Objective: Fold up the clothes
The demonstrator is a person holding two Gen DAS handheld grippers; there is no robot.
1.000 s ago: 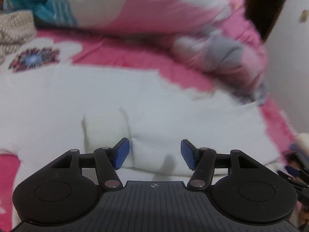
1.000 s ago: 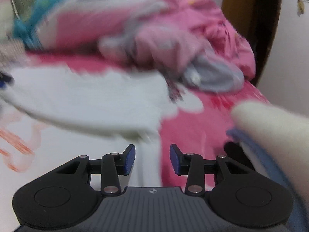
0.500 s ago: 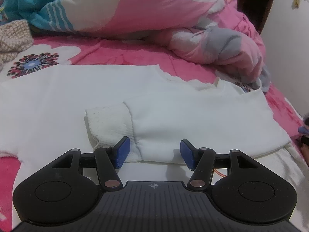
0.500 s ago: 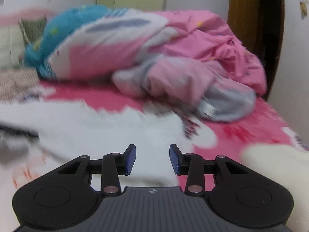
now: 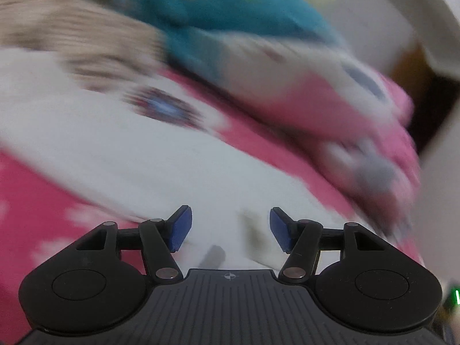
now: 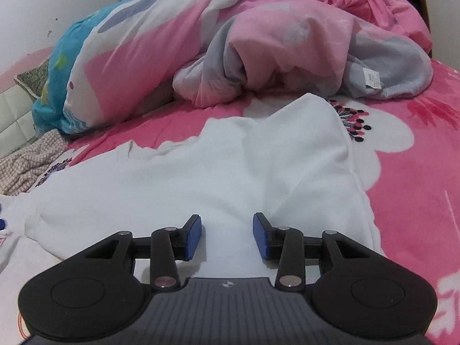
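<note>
white sweatshirt (image 6: 230, 172) spread flat on pink floral bed sheet (image 6: 417, 201), partly folded over itself, rumpled folds, near sheet's front edge, left view blurred

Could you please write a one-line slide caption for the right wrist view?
Open right claw poised over a white cotton garment spread on a pink floral bedsheet, crumpled pink-and-grey duvet behind.

Pink floral bed (image 6: 417, 172): white garment (image 6: 230, 172) spread flat, crumpled duvet (image 6: 258, 43) behind.
</note>
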